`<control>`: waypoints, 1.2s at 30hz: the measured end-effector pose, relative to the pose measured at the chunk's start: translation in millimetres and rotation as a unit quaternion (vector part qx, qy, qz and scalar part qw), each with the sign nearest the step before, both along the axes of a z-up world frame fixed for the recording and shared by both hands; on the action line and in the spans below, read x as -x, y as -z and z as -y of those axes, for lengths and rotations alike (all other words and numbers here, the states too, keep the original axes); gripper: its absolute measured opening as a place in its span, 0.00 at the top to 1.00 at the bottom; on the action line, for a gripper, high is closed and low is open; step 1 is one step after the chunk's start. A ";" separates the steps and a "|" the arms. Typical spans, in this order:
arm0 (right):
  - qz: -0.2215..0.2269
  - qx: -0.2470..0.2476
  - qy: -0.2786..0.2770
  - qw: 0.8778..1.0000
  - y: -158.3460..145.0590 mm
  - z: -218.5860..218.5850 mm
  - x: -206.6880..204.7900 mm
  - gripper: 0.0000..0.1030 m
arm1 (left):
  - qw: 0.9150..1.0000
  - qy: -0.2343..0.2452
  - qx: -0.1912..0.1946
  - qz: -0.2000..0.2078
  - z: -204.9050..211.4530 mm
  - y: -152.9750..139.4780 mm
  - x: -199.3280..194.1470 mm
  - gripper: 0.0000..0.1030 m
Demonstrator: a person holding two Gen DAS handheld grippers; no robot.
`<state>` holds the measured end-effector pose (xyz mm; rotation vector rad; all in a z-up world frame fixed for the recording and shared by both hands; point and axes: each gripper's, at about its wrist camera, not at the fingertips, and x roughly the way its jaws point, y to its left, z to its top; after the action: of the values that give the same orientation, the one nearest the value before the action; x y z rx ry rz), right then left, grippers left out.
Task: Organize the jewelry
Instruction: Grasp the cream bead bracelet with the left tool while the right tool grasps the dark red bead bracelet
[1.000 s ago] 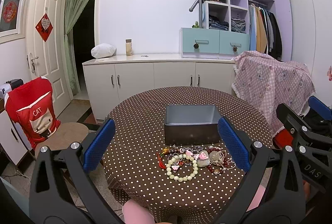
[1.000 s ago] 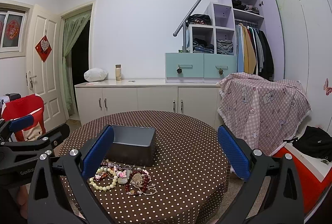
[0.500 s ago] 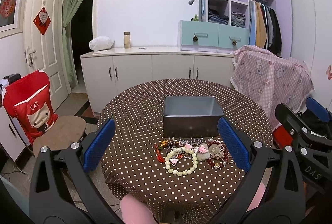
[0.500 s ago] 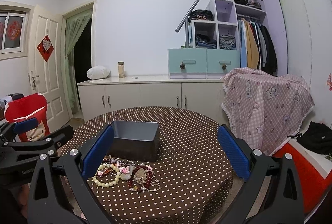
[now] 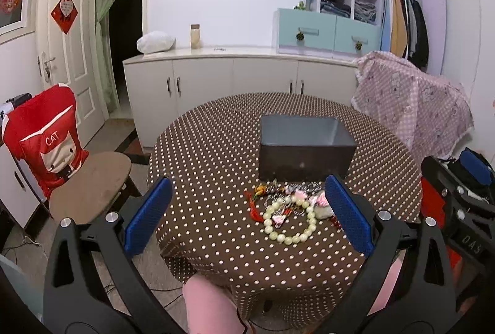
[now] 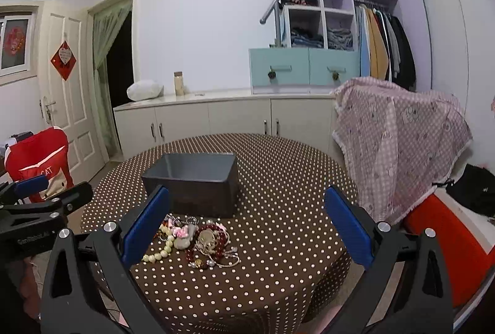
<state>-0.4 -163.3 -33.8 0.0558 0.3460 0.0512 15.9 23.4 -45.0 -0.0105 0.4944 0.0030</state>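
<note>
Nothing was sorted when I looked: the grey box point(image 5: 304, 145) sat empty at frame centre, the jewelry pile point(image 5: 289, 207) below it, both tools, left point(image 5: 247, 216) and right point(image 6: 247, 224), spread wide, holding nothing.

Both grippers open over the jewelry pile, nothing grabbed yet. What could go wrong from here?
1. The jewelry pile is heaped and overlapping: the red bead strand lies across thin chains, so lifting one piece will likely drag others.
2. The white bead bracelet lies near the table's front edge; a nudge might push it off.
3. The left gripper and right gripper both aim at the same pile in front of the grey box, so their fingers may collide.
</note>
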 end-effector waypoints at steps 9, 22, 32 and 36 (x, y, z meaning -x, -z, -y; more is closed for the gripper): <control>-0.029 0.009 -0.006 1.000 24.4 -3.6 -6.2 0.07 | 0.999 0.014 0.005 -0.052 -7.0 28.5 -10.4 0.06; 0.004 0.034 -0.013 0.999 47.3 -15.7 -5.3 0.07 | 0.989 0.075 0.065 -0.110 -6.5 68.1 -37.2 0.08; -0.006 0.024 -0.041 0.999 53.1 -21.8 -17.3 0.09 | 0.985 0.080 0.081 -0.130 -5.0 80.9 -55.7 0.37; -0.020 0.022 -0.047 0.998 53.5 -21.3 -24.4 0.30 | 0.986 0.076 0.073 -0.125 -7.8 82.9 -55.6 0.67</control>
<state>24.0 -142.0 -87.4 -0.0028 0.3895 0.1361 71.5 31.2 -128.0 -0.1175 0.7448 -0.1844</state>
